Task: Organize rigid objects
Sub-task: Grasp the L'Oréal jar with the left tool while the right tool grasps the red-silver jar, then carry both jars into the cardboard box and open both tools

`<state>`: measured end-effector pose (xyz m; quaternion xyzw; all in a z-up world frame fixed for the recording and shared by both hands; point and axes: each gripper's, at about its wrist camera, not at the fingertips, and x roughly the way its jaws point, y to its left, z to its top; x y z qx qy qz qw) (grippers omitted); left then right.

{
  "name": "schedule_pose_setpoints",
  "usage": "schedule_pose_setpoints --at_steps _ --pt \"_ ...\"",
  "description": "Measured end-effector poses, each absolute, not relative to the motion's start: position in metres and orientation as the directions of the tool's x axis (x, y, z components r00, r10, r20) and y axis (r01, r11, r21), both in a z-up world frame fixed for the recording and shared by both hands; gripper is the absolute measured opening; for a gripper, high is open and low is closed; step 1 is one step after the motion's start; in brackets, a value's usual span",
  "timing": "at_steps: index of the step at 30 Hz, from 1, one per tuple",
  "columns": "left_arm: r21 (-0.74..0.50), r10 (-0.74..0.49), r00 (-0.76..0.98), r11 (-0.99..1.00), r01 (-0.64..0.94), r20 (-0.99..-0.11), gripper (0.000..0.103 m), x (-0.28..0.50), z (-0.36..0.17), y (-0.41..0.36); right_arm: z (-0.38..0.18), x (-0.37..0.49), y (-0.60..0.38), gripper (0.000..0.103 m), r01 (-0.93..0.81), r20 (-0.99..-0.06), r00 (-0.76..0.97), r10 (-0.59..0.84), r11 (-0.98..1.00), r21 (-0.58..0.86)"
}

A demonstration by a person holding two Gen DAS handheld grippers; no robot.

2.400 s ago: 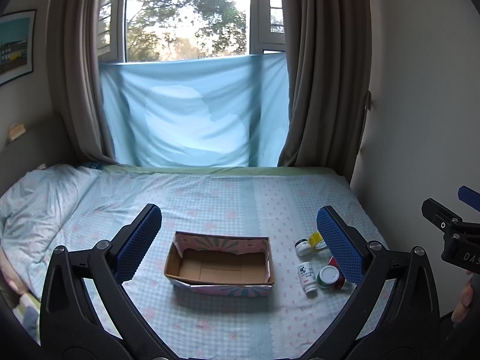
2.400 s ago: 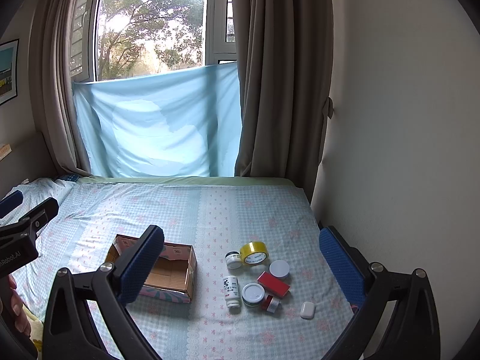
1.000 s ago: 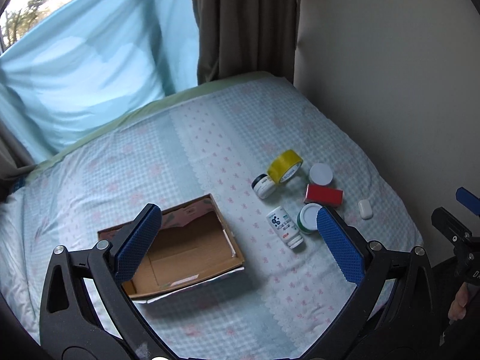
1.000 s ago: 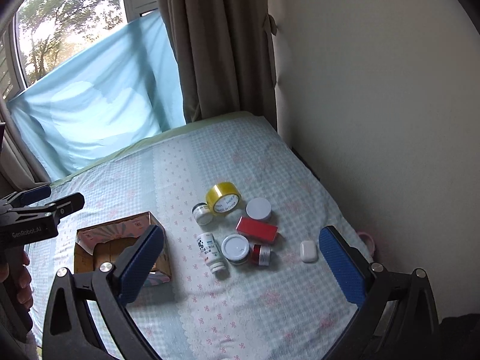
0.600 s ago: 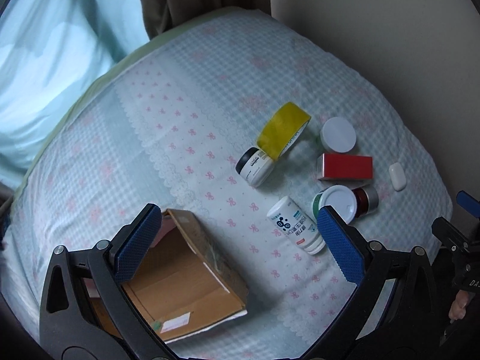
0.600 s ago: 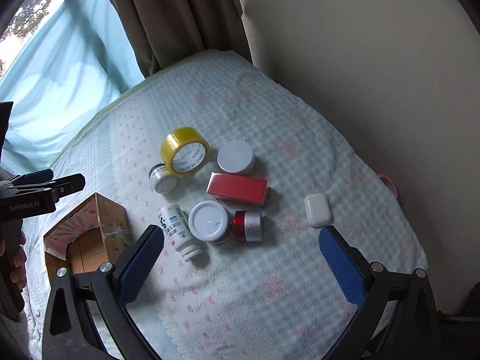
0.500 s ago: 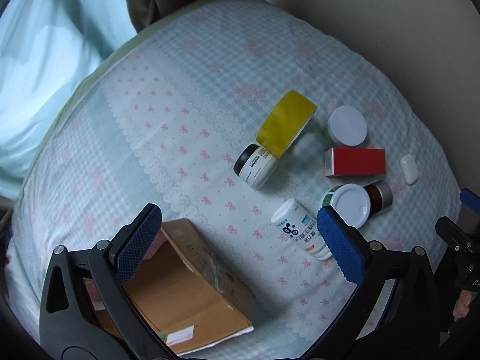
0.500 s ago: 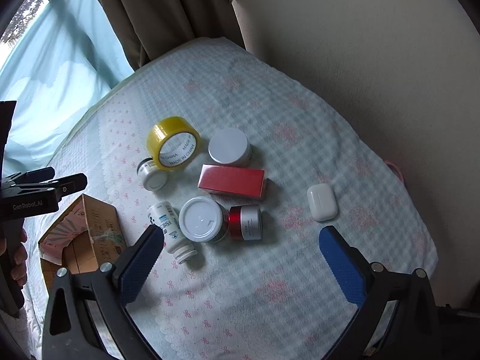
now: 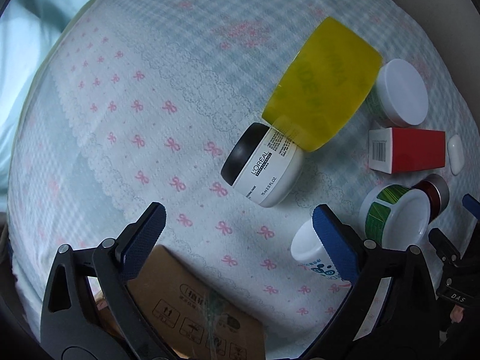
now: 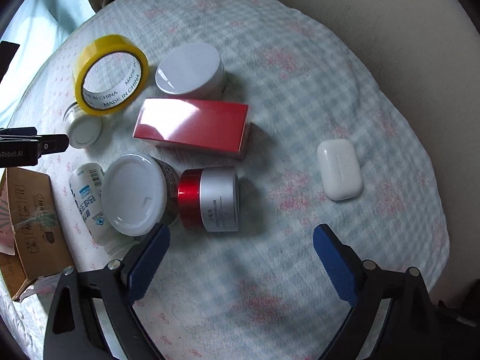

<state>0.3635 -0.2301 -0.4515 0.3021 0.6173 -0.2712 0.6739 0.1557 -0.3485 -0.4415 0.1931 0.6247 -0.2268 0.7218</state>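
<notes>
Both grippers are being held pointing down over a bed covered with a pale checked sheet [image 10: 300, 69] printed with pink bows. The left gripper [image 9: 237, 228] is being kept wide apart with nothing between its blue pads; its jaws have just been closing a little. Beyond its tips a white L'Oréal jar with a black lid [image 9: 261, 165] is lying on its side, touching the yellow tape roll [image 9: 321, 84] that is leaning against it. A white printed bottle [image 9: 309, 249] is lying partly hidden behind the left gripper's right-hand finger. The cardboard box [image 9: 192, 300] is lying below that gripper, at the bottom of the left view.

The right gripper [image 10: 240, 249] is likewise being held open and empty, its jaws also having just been narrowing slightly. Just beyond its tips a red-and-silver jar [image 10: 210, 199] is lying on its side, touching a green-labelled tub with a white lid [image 10: 133, 193]. A red box [image 10: 192, 126] is lying beyond them, and a white-lidded round jar [image 10: 189, 69] is being seen just past it. A white earbud case [image 10: 339, 169] is lying well apart to the right. Whether the red box is touching the round jar cannot be told through the blur.
</notes>
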Motion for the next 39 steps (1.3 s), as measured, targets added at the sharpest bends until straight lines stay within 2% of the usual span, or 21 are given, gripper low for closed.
schedule_pose_setpoints --at_steps 3,6,8,10,14,16,17,18,20,29,39 --pt "0.063 0.015 0.071 0.664 0.745 -0.997 0.096 0.368 -0.464 -0.233 -0.456 0.162 -0.349 0.087 0.564 -0.992 0.100 -0.072 0.826 -0.003" --pt "0.066 0.025 0.065 0.648 0.759 -0.998 0.091 0.372 -0.473 -0.237 -0.468 0.167 -0.350 0.085 0.563 -0.994 0.085 -0.073 0.826 -0.013" --pt "0.072 0.031 0.068 0.637 0.767 -0.997 0.088 0.375 -0.477 -0.240 -0.476 0.169 -0.352 0.076 0.565 -0.995 0.077 -0.062 0.825 -0.008" --pt "0.071 0.036 0.062 0.623 0.779 -0.997 0.086 0.378 -0.482 -0.245 -0.483 0.170 -0.355 0.074 0.567 -0.996 0.065 -0.062 0.823 -0.014" --pt "0.059 0.028 0.053 0.589 0.806 -0.998 0.075 0.381 -0.488 -0.258 -0.492 0.174 -0.359 0.071 0.565 -0.996 0.077 -0.047 0.825 0.005" --pt "0.040 0.027 0.030 0.572 0.819 -0.999 0.065 0.383 -0.493 -0.268 -0.495 0.179 -0.358 0.064 0.555 -0.996 0.079 -0.032 0.832 0.017" --pt "0.027 0.025 0.016 0.567 0.823 -1.000 0.057 0.382 -0.496 -0.271 -0.496 0.181 -0.357 0.060 0.549 -0.997 0.075 -0.028 0.836 0.018" --pt "0.016 0.023 0.004 0.566 0.824 -1.000 0.052 0.380 -0.498 -0.273 -0.496 0.185 -0.355 0.052 0.544 -0.997 0.075 -0.018 0.839 0.026" --pt "0.043 0.033 0.031 0.551 0.833 -0.999 0.052 0.376 -0.499 -0.277 -0.496 0.189 -0.353 0.040 0.543 -0.996 0.085 0.011 0.838 0.055" --pt "0.083 0.018 0.087 0.560 0.824 -0.996 0.049 0.364 -0.493 -0.279 -0.493 0.193 -0.352 0.038 0.558 -0.995 0.103 0.017 0.827 0.071" --pt "0.083 -0.029 0.128 0.618 0.782 -0.991 0.048 0.350 -0.437 -0.245 -0.454 0.175 -0.372 0.038 0.571 -0.987 0.157 0.016 0.815 0.104"
